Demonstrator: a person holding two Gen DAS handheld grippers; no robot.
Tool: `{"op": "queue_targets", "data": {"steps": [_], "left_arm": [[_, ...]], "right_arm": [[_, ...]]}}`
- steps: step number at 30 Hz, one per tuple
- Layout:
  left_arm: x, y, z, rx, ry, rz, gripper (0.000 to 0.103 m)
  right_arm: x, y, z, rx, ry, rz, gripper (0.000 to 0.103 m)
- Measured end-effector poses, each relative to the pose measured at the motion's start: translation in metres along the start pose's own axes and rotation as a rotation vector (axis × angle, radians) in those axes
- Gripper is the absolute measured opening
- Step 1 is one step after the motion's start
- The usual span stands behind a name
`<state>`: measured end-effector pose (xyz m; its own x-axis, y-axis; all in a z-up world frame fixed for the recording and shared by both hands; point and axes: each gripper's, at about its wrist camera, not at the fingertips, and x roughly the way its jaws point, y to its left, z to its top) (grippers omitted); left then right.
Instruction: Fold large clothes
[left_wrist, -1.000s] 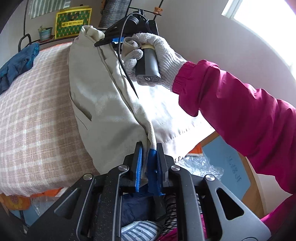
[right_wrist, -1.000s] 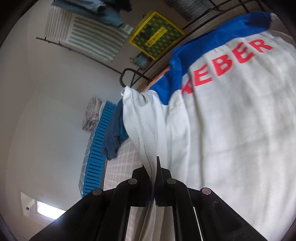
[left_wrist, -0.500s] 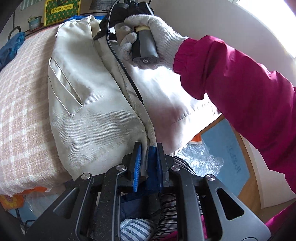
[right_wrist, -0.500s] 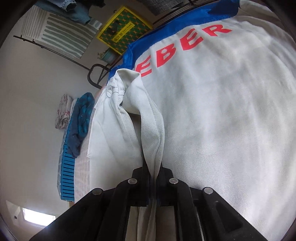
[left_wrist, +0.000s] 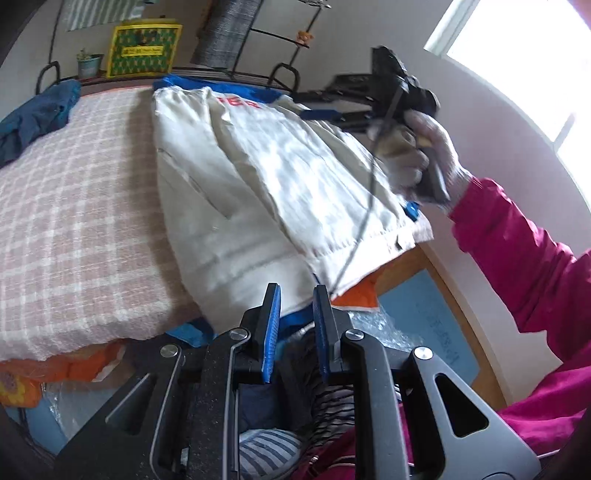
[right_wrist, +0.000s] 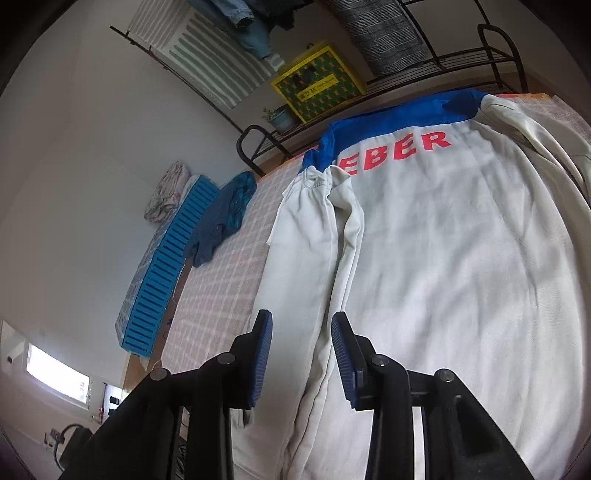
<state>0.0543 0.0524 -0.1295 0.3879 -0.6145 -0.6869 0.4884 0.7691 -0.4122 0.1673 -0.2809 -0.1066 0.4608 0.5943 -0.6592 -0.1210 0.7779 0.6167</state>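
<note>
Both claws have just let go, the left gripper (left_wrist: 295, 314) standing empty and the right gripper (right_wrist: 301, 354) opening, leaving the jacket's (right_wrist: 443, 258) side fold lying toward twelve o'clock, done.

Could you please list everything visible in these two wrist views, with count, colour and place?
jacket: one, cream with blue yoke and red letters, spread on the bed, one side folded over its back
bed cover: one, pink and white check, under the jacket
dark garment: one, dark blue-green, crumpled near the bed's far edge
slatted panel: one, blue, beside the bed
box: one, yellow and green, on the rack behind the bed
potted plant: one, green in a blue-grey pot, beside the box
left gripper: black with blue pads, open, empty, at the jacket's hem
right gripper: black with blue pads, jaws opening, nothing pinched
gloved hand: one, white glove, pink sleeve, holding the right gripper
</note>
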Motion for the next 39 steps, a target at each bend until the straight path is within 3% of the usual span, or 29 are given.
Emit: {"op": "queue_targets", "data": {"steps": [3, 9, 13, 17, 22, 24, 26, 27, 31, 34, 39], "left_arm": [[0.008, 0.022, 0.01, -0.072, -0.01, -0.001, 0.015], [0.052, 0.024, 0.017, -0.045, 0.004, 0.022, 0.015], [0.07, 0.022, 0.015, -0.037, 0.037, 0.017, 0.015], [0.083, 0.022, 0.01, -0.031, 0.07, 0.018, 0.015], [0.089, 0.026, 0.011, -0.042, 0.086, 0.0, 0.015], [0.092, 0.025, 0.01, -0.024, 0.096, 0.001, 0.015], [0.097, 0.023, 0.009, -0.009, 0.106, -0.001, 0.015], [0.099, 0.022, 0.009, -0.01, 0.11, -0.007, 0.015], [0.105, 0.015, 0.005, -0.015, 0.124, -0.045, 0.015], [0.113, 0.0, -0.003, 0.047, 0.154, -0.032, 0.015], [0.129, -0.005, -0.014, 0.073, 0.223, -0.042, 0.015]], "right_arm": [[0.013, 0.004, 0.002, -0.02, 0.021, 0.004, 0.04], [0.077, 0.0, 0.036, 0.023, 0.083, 0.034, 0.045], [0.13, -0.012, 0.063, 0.055, 0.137, -0.004, 0.05], [0.171, -0.033, 0.081, 0.082, 0.149, -0.099, 0.05], [0.193, -0.053, 0.092, 0.164, 0.115, -0.012, 0.048], [0.2, -0.049, 0.096, 0.129, 0.121, 0.005, 0.037], [0.205, -0.043, 0.097, 0.078, 0.124, -0.024, 0.006], [0.206, -0.039, 0.098, 0.054, 0.118, -0.052, 0.002], [0.184, -0.021, 0.104, -0.012, 0.081, -0.128, 0.0], [0.157, -0.023, 0.112, -0.027, 0.018, -0.162, 0.0], [0.191, -0.046, 0.102, -0.05, 0.1, -0.274, 0.0]]}}
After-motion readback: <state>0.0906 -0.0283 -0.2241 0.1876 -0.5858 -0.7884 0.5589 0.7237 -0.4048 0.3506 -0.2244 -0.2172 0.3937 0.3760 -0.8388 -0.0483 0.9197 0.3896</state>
